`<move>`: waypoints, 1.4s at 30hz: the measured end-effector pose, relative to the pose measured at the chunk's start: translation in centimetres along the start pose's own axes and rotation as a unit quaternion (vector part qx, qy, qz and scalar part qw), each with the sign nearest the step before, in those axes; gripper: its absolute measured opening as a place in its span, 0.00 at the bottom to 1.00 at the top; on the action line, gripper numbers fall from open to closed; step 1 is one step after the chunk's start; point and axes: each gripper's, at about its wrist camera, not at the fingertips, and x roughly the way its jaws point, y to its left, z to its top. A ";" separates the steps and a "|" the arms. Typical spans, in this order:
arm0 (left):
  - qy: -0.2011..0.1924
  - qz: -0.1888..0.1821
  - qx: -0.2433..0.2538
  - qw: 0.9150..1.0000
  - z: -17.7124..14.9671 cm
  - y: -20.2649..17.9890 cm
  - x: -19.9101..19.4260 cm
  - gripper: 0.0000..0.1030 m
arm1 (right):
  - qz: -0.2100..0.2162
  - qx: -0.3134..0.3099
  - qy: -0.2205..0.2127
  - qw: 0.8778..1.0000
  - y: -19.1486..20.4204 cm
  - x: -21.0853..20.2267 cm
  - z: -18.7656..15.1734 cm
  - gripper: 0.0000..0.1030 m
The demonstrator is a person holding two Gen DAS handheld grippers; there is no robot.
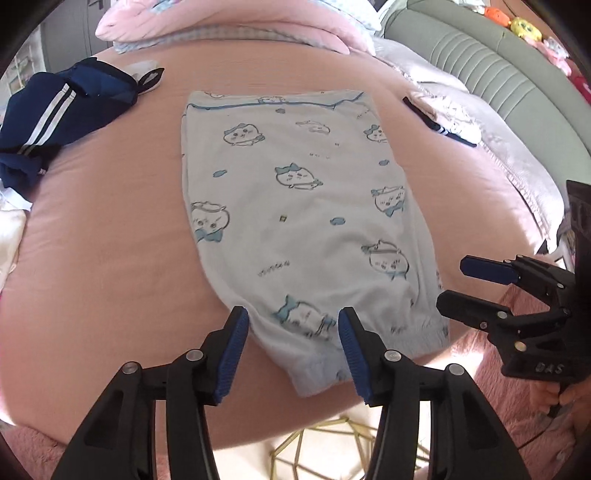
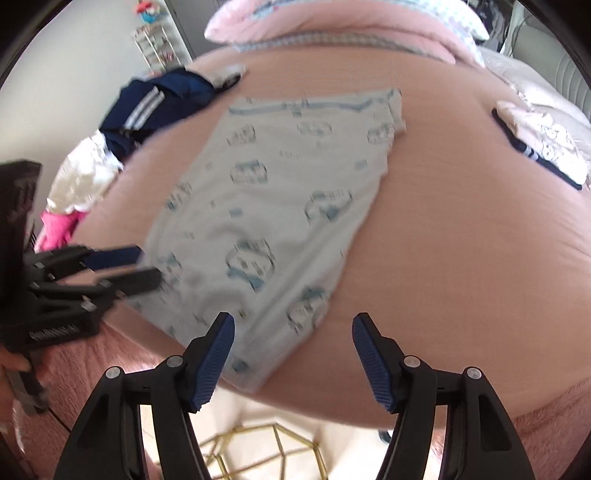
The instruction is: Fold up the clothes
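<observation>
White trousers printed with blue cartoon faces [image 1: 295, 206] lie flat on the pink bed [image 1: 110, 240], folded lengthwise, with the cuffs at the near edge. Above the left cuff hovers my left gripper [image 1: 290, 317], open, its blue pads clear of the cloth. In the right wrist view the same trousers [image 2: 266, 206] look blurred, and my right gripper [image 2: 293, 325] stands open over their near right corner with nothing between its fingers. Each gripper shows in the other's view: the right gripper [image 1: 454, 284] at the right edge, the left gripper [image 2: 147, 266] at the left.
A navy garment with white stripes [image 1: 55, 114] is heaped at the back left. Folded clothes [image 1: 447, 118] lie at the back right beside a grey headboard [image 1: 480, 62]. Pink pillows [image 1: 229, 22] are at the far end. A gold wire frame [image 1: 314, 454] stands on the floor below the bed edge.
</observation>
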 end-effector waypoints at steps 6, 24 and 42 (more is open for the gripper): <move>0.027 0.013 -0.023 0.999 -1.3 0.8 0.3 0.53 | -0.050 -0.023 0.011 0.998 0.6 2.6 -1.6 0.64; -0.014 0.051 -0.087 0.995 -2.0 3.9 -0.5 0.61 | -0.104 0.025 0.010 0.994 -3.8 1.7 -2.3 0.62; -0.032 0.031 -0.073 0.996 -1.6 3.0 0.6 0.61 | -0.118 -0.009 0.031 0.992 -3.3 2.3 -2.3 0.64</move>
